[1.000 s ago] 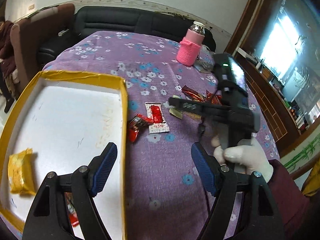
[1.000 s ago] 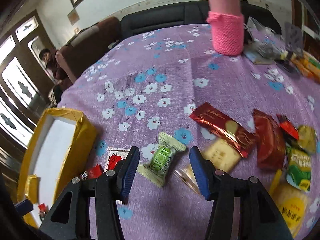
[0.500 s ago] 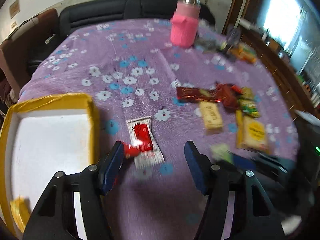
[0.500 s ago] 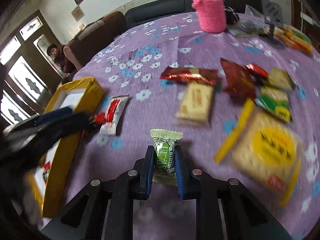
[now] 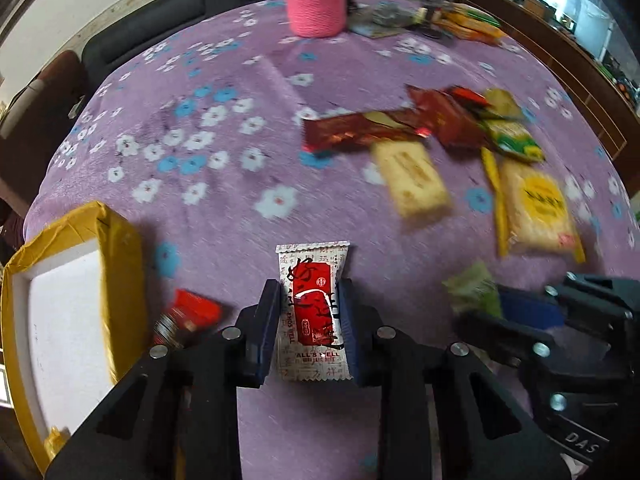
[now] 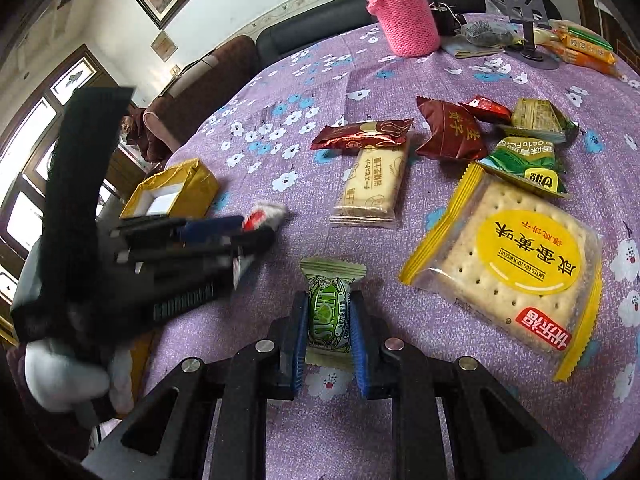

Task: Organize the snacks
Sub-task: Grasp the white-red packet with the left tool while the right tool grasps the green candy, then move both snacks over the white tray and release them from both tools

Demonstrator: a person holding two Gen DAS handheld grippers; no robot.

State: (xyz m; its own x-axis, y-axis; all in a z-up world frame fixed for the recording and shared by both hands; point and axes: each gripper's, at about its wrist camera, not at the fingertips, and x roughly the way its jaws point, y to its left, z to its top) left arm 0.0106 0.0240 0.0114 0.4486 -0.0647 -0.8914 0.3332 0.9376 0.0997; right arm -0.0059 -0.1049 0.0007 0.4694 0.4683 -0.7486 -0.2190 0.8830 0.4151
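My left gripper [image 5: 310, 316] is shut on a white and red snack packet [image 5: 313, 312], low over the purple flowered tablecloth [image 5: 224, 184]. My right gripper [image 6: 329, 320] is shut on a small green candy packet [image 6: 329, 308]; it shows blurred in the left wrist view [image 5: 474, 292]. The yellow-rimmed box [image 5: 120, 256] with a white floor lies at the left, and it appears small in the right wrist view [image 6: 172, 192]. A small red packet [image 5: 188, 316] lies beside the box.
Loose snacks lie to the right: a dark red bar [image 6: 360, 134], a pale biscuit pack [image 6: 370, 188], a yellow cracker pack [image 6: 516, 260], green packs [image 6: 524, 160]. A pink-sleeved bottle [image 6: 404, 20] stands at the back. A black sofa [image 5: 168, 12] is behind the table.
My left gripper came down over the white and red packet and shut on it. My right gripper, holding the green packet, shifted slightly; the view is now sharper.
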